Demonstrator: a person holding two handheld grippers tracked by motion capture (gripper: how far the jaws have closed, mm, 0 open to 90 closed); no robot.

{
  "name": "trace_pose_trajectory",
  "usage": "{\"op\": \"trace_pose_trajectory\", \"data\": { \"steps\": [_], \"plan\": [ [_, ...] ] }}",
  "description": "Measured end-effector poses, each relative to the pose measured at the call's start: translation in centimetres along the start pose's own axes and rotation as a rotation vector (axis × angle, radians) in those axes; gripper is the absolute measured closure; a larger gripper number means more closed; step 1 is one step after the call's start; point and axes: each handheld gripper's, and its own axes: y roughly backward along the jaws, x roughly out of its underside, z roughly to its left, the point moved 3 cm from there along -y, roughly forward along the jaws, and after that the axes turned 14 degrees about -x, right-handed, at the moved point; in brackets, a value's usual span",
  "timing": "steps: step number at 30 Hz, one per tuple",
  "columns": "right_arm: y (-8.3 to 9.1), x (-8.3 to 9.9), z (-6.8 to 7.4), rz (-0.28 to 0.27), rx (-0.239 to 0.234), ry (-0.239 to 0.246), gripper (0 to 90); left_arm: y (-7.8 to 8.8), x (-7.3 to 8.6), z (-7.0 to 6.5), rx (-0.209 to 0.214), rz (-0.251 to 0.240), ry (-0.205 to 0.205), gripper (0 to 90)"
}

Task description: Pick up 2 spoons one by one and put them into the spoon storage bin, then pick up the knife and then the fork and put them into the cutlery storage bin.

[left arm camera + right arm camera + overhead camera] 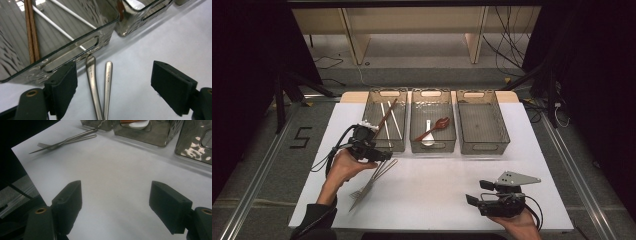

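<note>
Left gripper [113,85]: jaws spread wide, gripping nothing, straddling the handles of two metal forks [100,85] lying on the white table [155,37] just before the left bin [82,46]; right gripper [115,206] likewise wide, empty.

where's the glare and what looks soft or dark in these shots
Left gripper view: glare streaks on the clear bin; the near jaws are soft. Right gripper view: the forks cast a faint shadow. High view: the room is dark around the lit white table.
</note>
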Motion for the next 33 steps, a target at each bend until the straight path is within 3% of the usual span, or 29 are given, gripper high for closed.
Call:
{"op": "trace_pose_trajectory", "data": {
  "steps": [10,22,33],
  "plan": [
    [0.0,0.0,0.1,-0.001,0.000,0.001,27.2,-0.6,1.6,0.9,-0.012,0.044,0.027,20.0],
    [0.0,0.0,0.1,0.001,0.002,-0.003,27.2,-2.2,3.4,2.1,-0.053,0.158,0.063,20.8],
    [0.0,0.1,0.0,0.001,0.002,-0.005,27.2,-2.8,4.1,2.9,-0.052,0.236,0.090,26.6]
  ]
}}
